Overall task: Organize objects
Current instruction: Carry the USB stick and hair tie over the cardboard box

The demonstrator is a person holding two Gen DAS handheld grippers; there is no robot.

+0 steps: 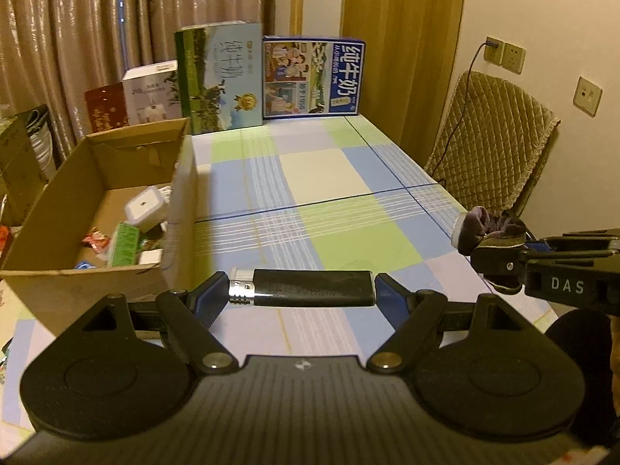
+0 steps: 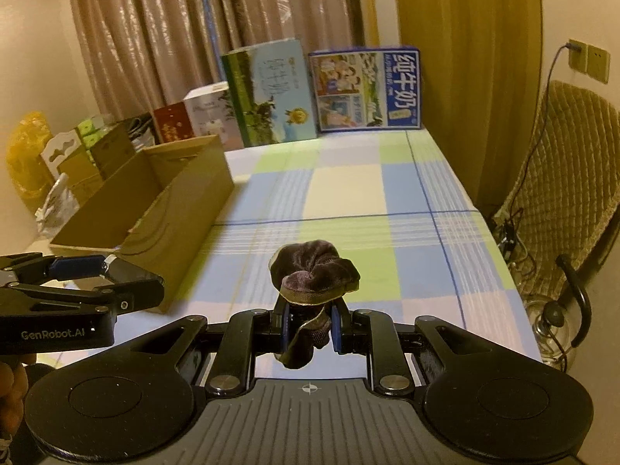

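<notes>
In the left wrist view my left gripper (image 1: 300,287) is shut on a black lighter (image 1: 310,288) with a silver cap, held crosswise just above the checked tablecloth (image 1: 325,170). An open cardboard box (image 1: 182,201) stands right beside it on the left. My right gripper (image 2: 310,329) is shut on a dark purple velvet scrunchie (image 2: 314,271), whose bunched top stands above the fingers. That right gripper (image 1: 498,261) and scrunchie (image 1: 480,228) also appear at the right edge of the left wrist view. The left gripper (image 2: 124,271) shows at the left of the right wrist view, near the box (image 2: 186,201).
The box holds a white square case (image 1: 145,203), a green packet (image 1: 124,242) and red wrappers. Milk cartons (image 1: 312,77) and other boxes line the table's far end. A quilted chair (image 1: 492,139) and cable stand right; a glass kettle (image 2: 554,321) sits on the floor.
</notes>
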